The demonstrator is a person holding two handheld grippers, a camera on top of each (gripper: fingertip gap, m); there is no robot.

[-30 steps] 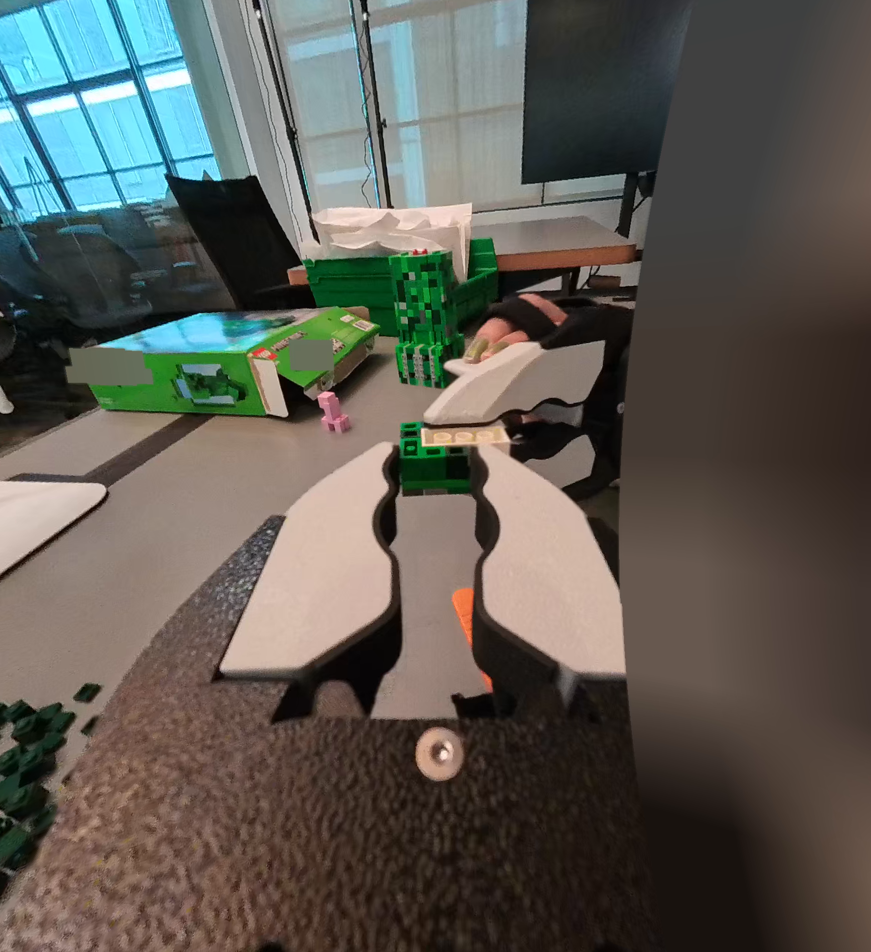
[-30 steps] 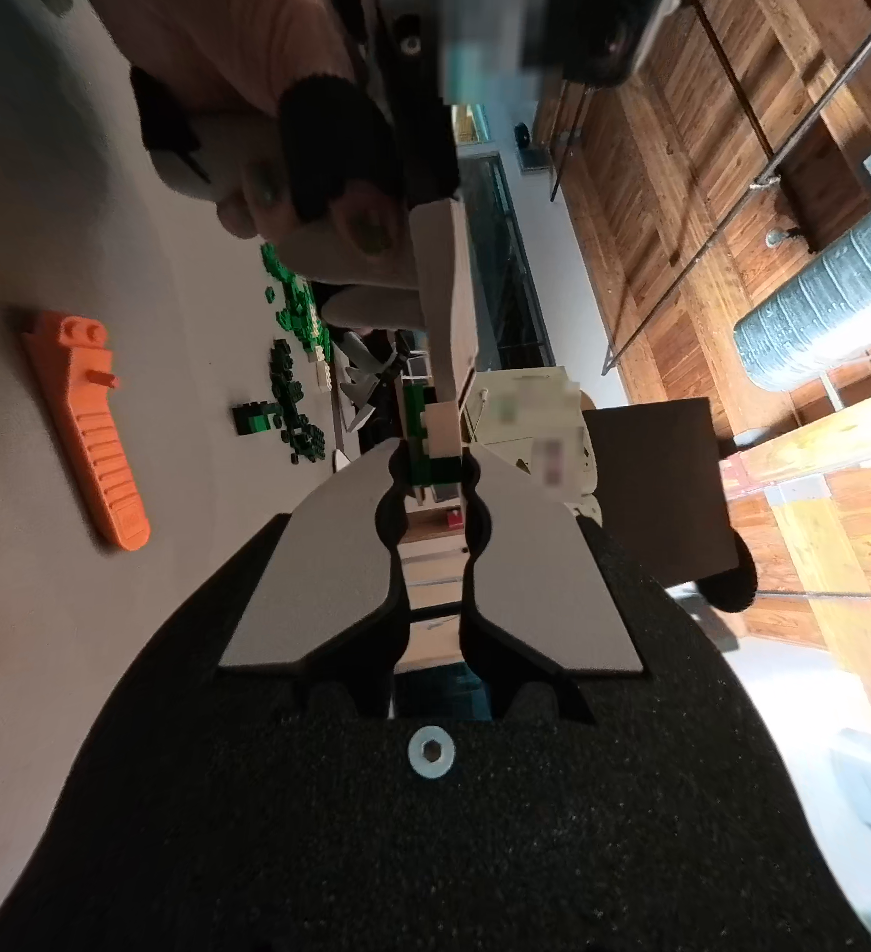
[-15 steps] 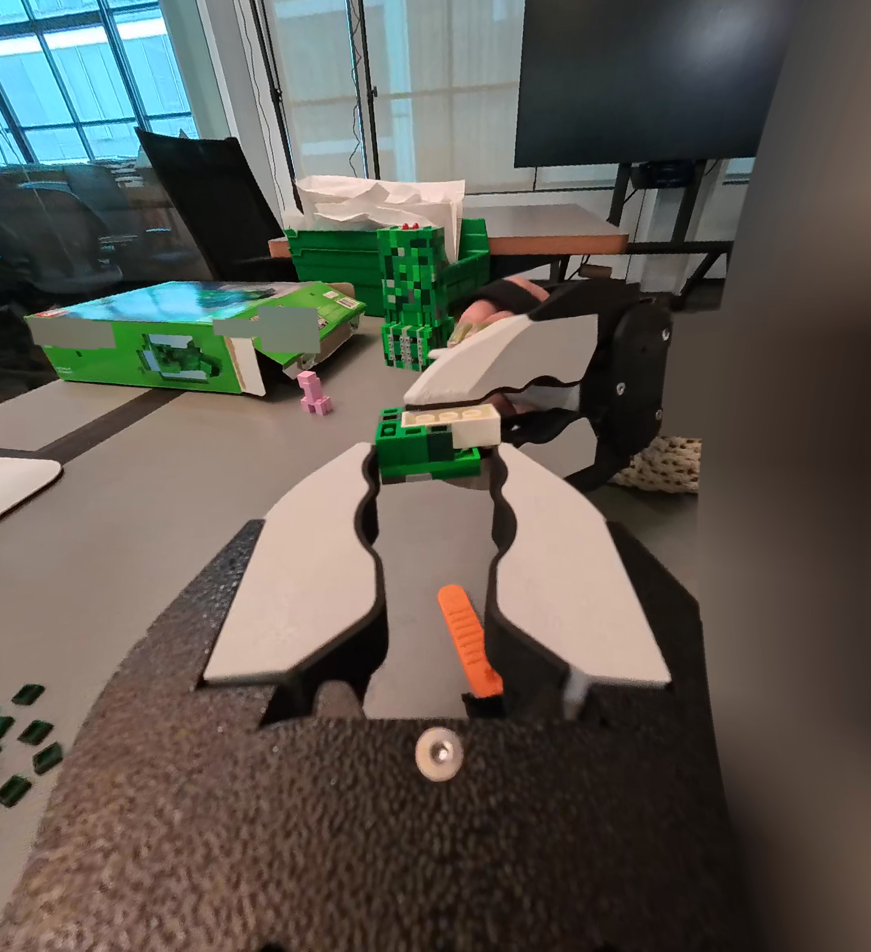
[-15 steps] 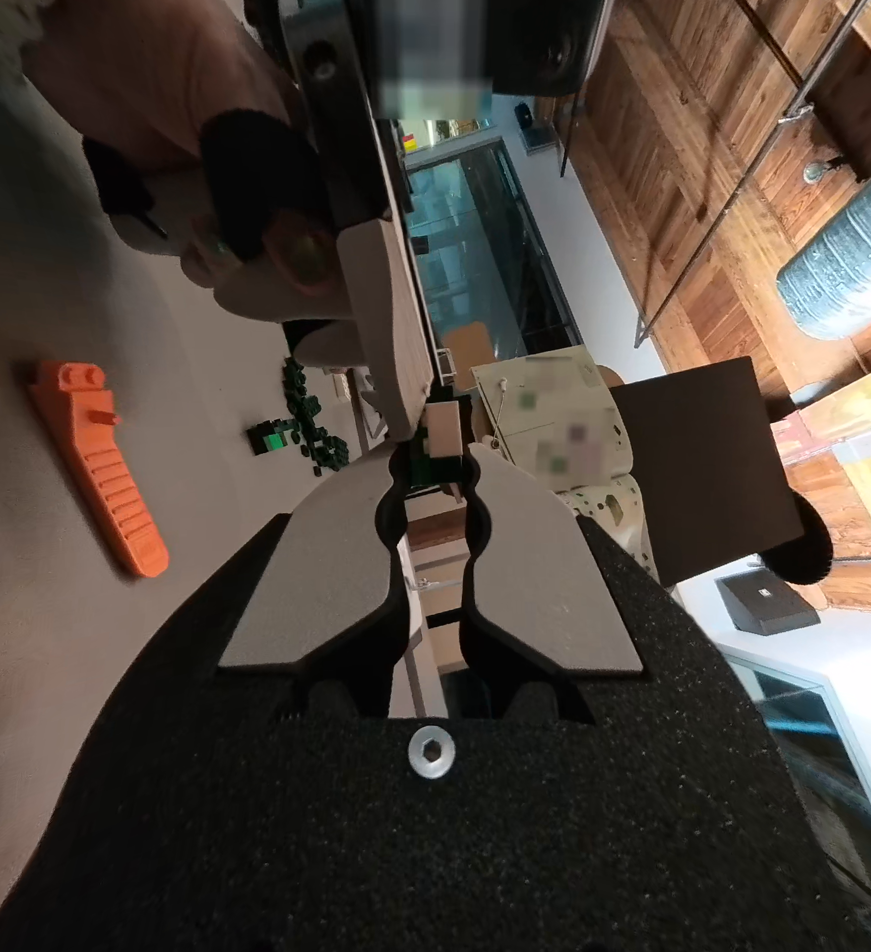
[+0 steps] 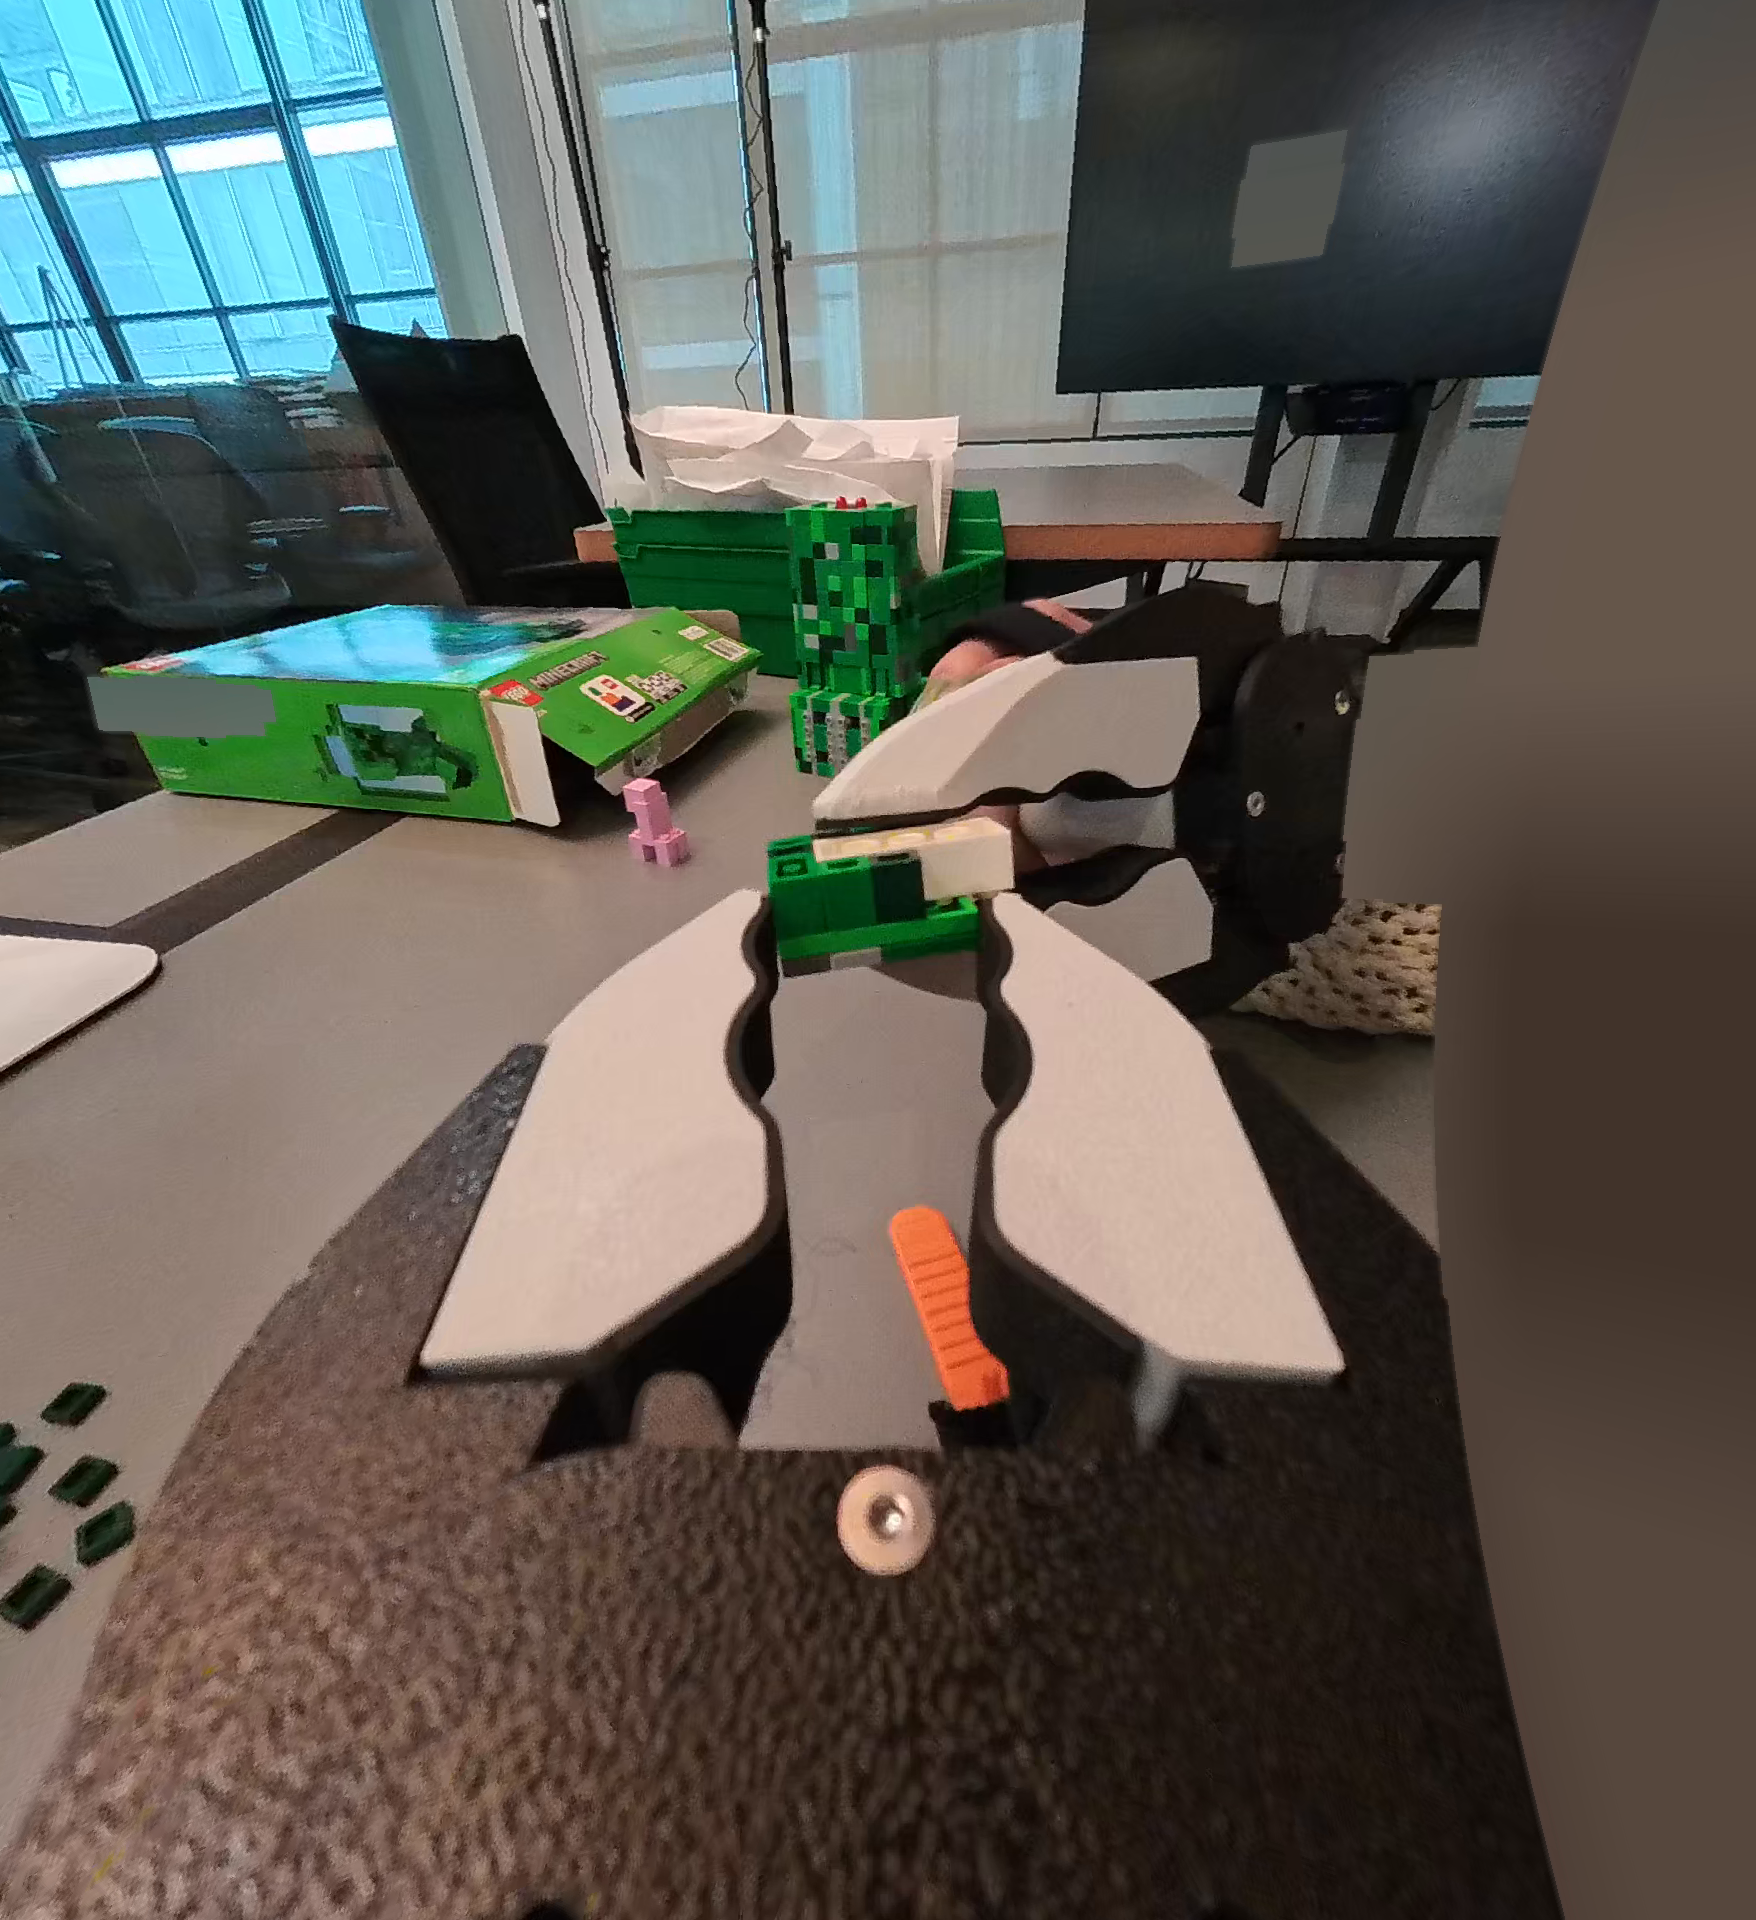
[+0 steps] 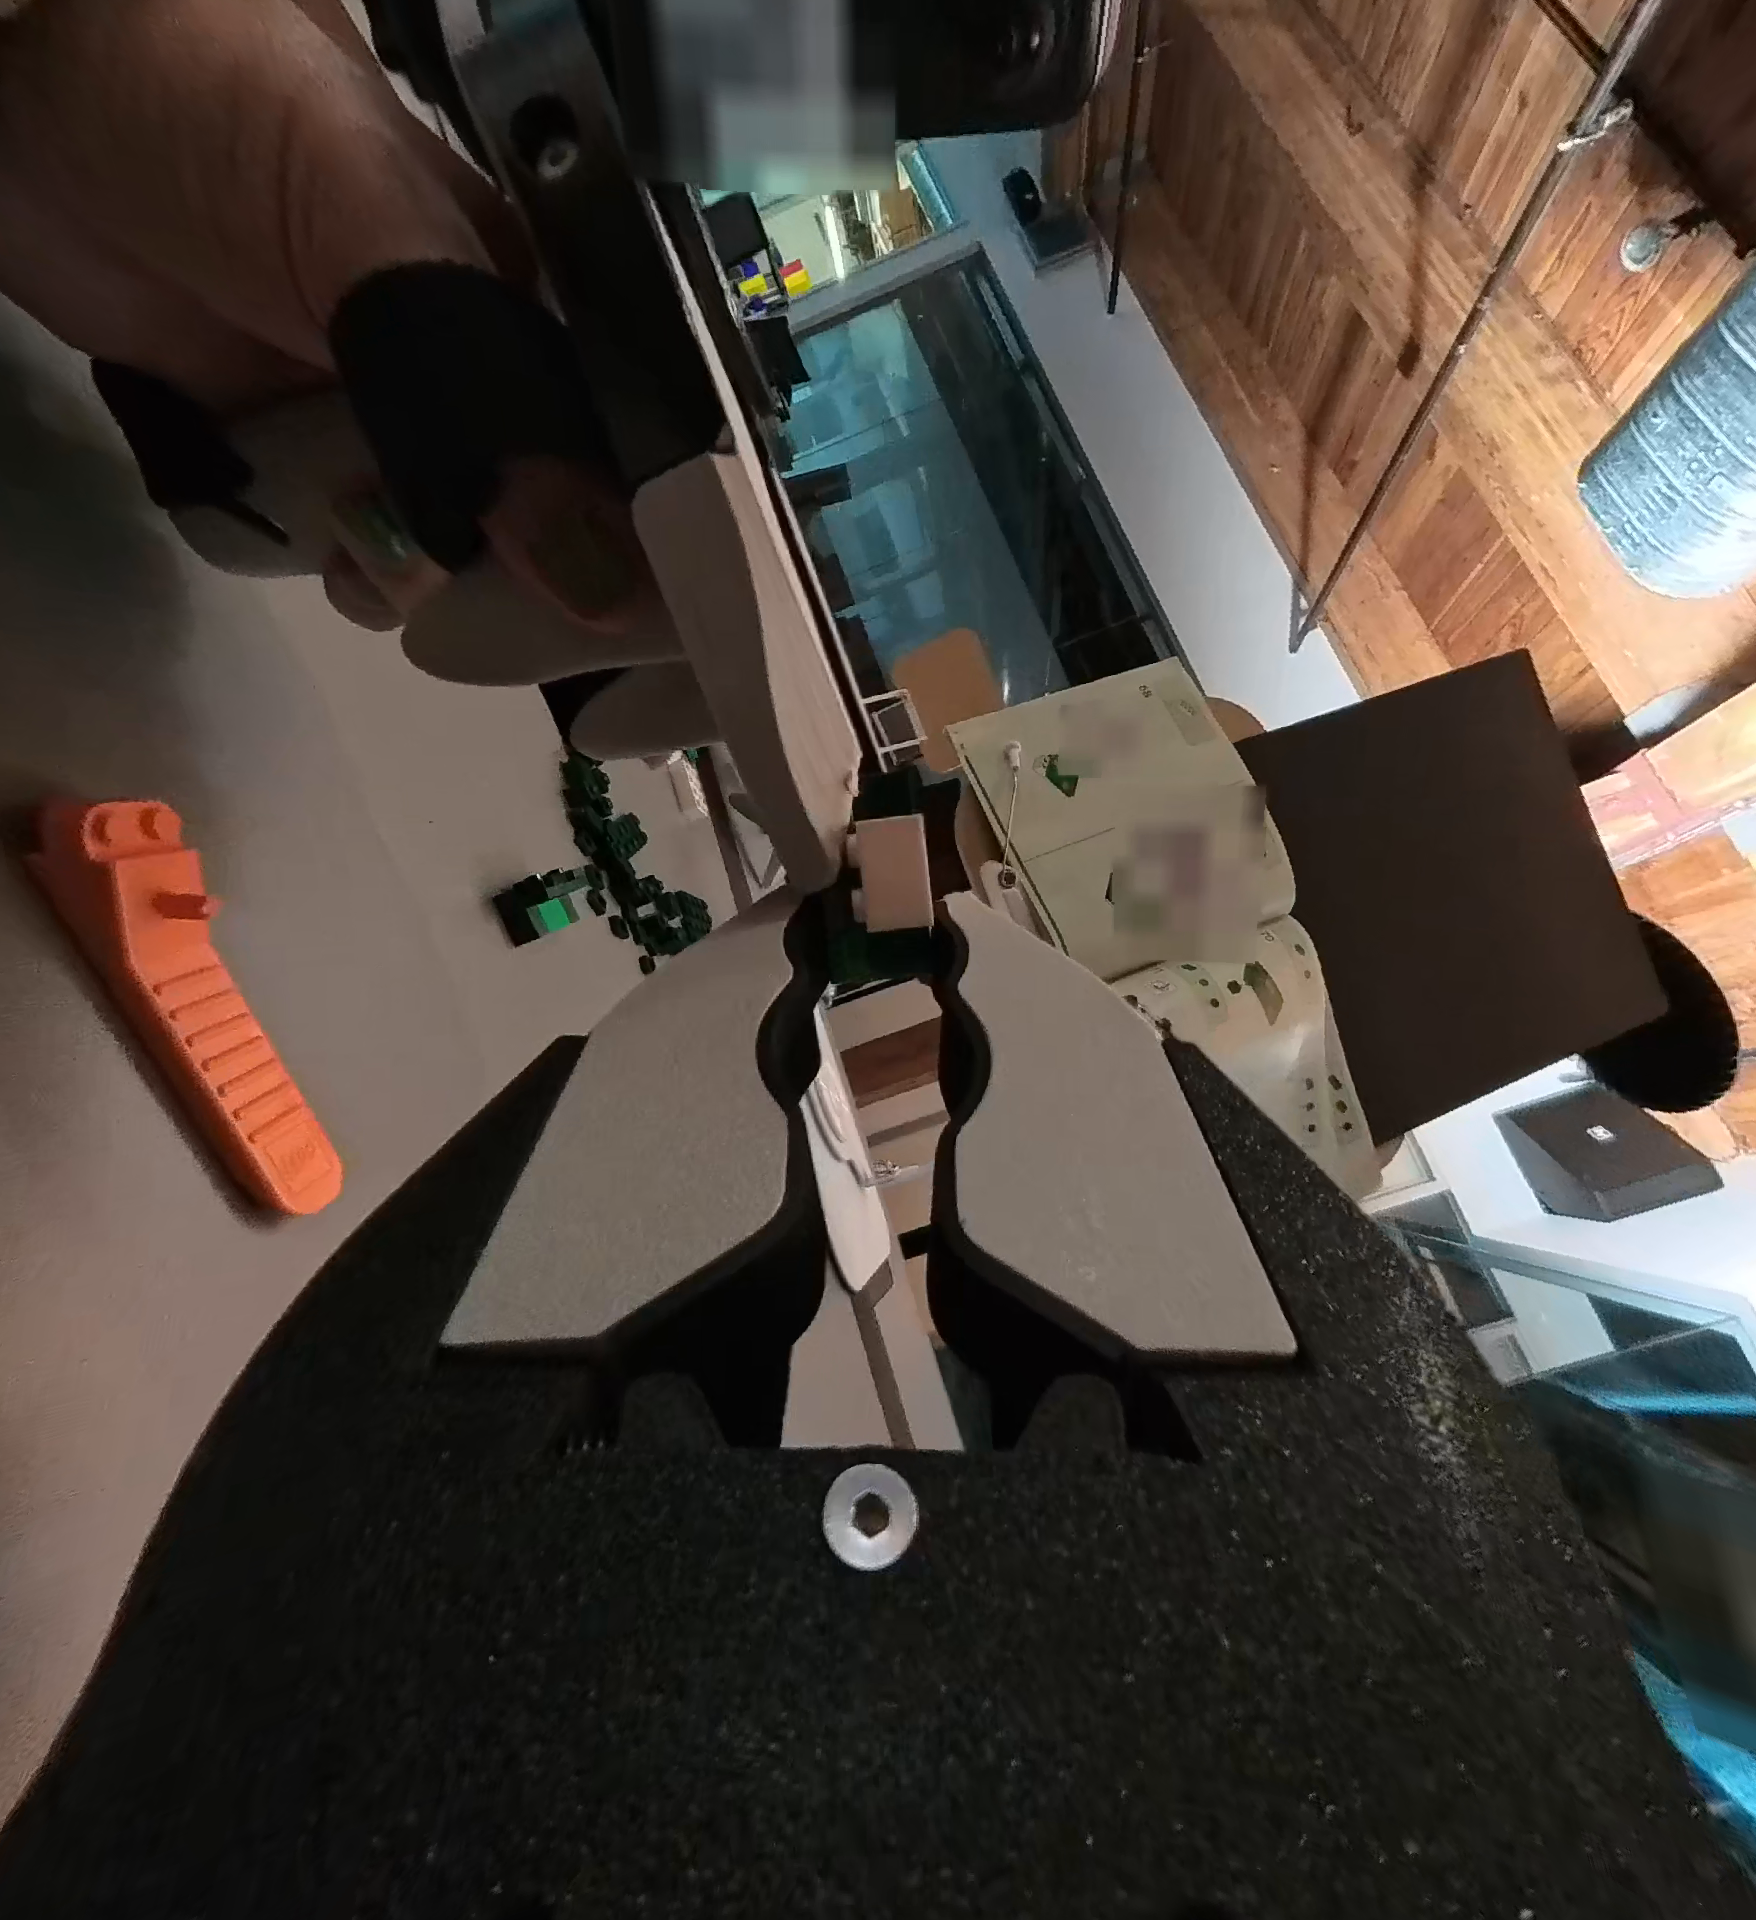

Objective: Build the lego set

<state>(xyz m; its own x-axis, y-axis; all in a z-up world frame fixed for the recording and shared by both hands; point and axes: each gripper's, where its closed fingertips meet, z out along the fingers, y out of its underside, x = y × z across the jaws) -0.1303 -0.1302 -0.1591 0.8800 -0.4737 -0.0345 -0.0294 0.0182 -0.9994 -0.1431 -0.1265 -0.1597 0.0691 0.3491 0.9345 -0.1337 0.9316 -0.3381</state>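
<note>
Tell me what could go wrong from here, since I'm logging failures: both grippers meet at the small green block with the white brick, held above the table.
1. The white brick overhangs the green block on one side; pressing there could tilt it instead of seating it.
2. The left gripper holds the block only at its fingertips, so a push from the right gripper might twist it loose.
3. If dropped, it could land near the orange tool.

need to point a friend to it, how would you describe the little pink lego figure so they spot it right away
Start at the green set box lying on its side on the grey table, open flap facing the middle. Just off that flap stands the pink figure, alone on bare tabletop. It is the only pink piece; the tall built figure behind it is green.
</note>
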